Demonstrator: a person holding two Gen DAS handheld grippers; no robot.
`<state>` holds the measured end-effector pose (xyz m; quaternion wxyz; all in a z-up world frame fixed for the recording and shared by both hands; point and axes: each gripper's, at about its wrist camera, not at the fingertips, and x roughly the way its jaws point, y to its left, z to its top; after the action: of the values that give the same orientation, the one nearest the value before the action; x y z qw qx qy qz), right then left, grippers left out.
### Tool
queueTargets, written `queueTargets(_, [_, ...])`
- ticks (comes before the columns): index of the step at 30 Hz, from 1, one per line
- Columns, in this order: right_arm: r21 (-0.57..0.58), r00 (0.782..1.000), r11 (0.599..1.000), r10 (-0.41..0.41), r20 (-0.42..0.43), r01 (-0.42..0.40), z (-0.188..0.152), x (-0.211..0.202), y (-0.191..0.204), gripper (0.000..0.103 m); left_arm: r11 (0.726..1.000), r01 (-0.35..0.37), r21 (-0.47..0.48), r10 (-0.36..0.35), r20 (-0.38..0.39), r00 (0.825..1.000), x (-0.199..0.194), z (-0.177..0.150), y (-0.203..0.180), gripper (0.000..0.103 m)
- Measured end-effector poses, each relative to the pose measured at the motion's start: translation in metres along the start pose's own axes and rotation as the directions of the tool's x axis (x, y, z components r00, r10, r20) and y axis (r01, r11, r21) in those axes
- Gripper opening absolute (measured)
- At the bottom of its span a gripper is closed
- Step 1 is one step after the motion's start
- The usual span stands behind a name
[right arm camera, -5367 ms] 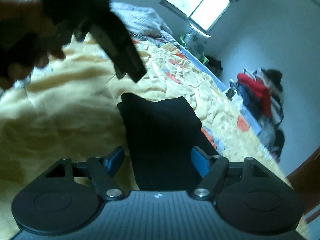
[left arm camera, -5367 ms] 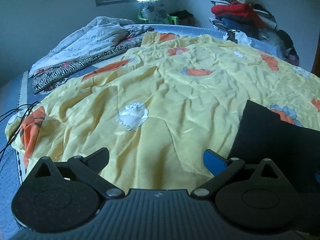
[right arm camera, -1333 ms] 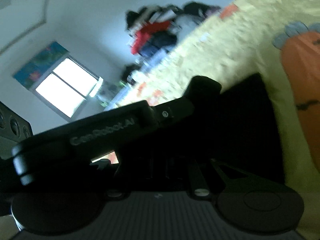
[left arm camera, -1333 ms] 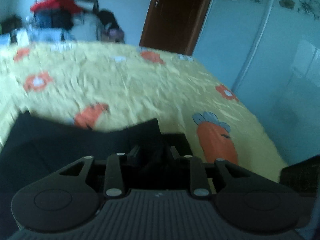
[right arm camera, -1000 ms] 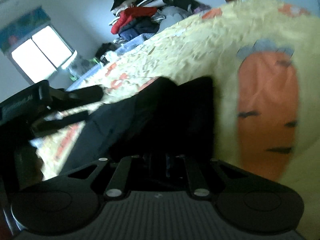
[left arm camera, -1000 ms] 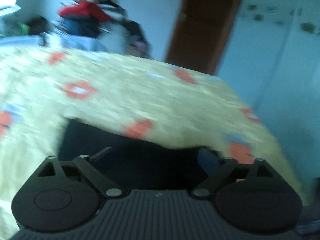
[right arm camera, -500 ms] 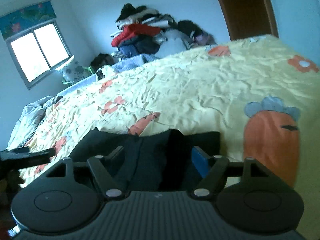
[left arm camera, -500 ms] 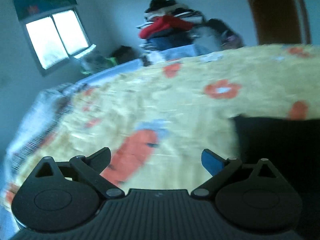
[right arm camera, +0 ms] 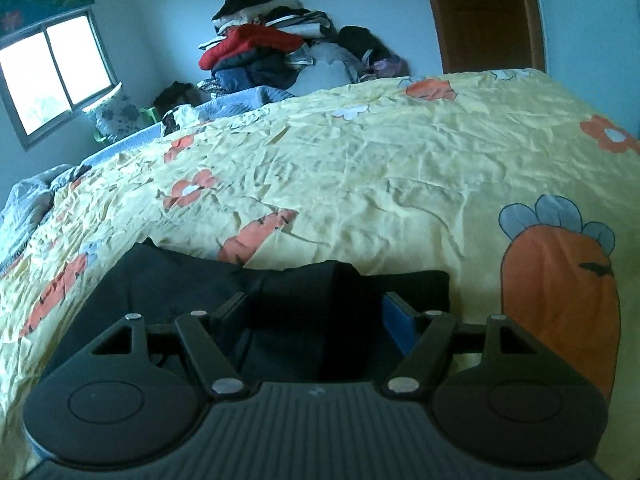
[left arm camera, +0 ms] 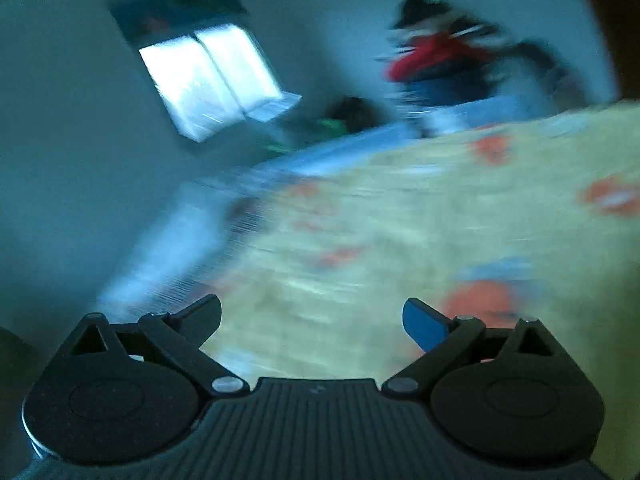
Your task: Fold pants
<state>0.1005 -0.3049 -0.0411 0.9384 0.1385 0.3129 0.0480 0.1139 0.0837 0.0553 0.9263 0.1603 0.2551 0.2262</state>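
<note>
The black pants (right arm camera: 280, 292) lie folded on the yellow flowered bedspread (right arm camera: 400, 184), right in front of my right gripper (right arm camera: 316, 312). That gripper is open, its fingers spread over the raised fold of the pants without gripping it. My left gripper (left arm camera: 312, 316) is open and empty above the bedspread (left arm camera: 400, 240). The left wrist view is heavily blurred and shows no pants.
A heap of clothes (right arm camera: 272, 48) is piled at the far side of the bed, also blurred in the left wrist view (left arm camera: 440, 64). A window (right arm camera: 48, 72) is on the left wall and a brown door (right arm camera: 484, 16) at the back right. Crumpled bedding (right arm camera: 28, 204) lies far left.
Both grippers have let go of the pants and opened. The left gripper has swung left, away from the pants. The right gripper has drawn back slightly, and the pants rest folded.
</note>
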Motion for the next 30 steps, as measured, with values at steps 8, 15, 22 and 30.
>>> queueTargets(8, [-0.087, 0.998, 0.995, -0.048, 0.036, 0.051, 0.004, -0.014, 0.011, 0.01, 0.943, 0.326, 0.06, -0.326, -0.021, 0.945, -0.048, -0.028, -0.101, 0.099])
queueTargets(15, [-0.057, 0.996, 0.996, -0.067, 0.058, 0.071, 0.003, -0.028, -0.001, 0.011, 0.925, 0.353, 0.143, -0.361, 0.033, 0.932, -0.068, -0.04, -0.13, 0.099])
queueTargets(22, [0.22, 0.992, 0.969, 0.122, -0.033, -0.112, -0.016, -0.05, -0.045, 0.061, 0.907, 0.41, 0.1, -0.413, 0.014, 0.91, -0.07, -0.04, -0.138, 0.1])
queueTargets(30, [0.3, 0.958, 0.926, 0.269, -0.097, -0.23, -0.037, -0.057, -0.041, 0.06, 0.88, 0.464, 0.103, -0.469, 0.025, 0.883, -0.084, -0.042, -0.151, 0.1])
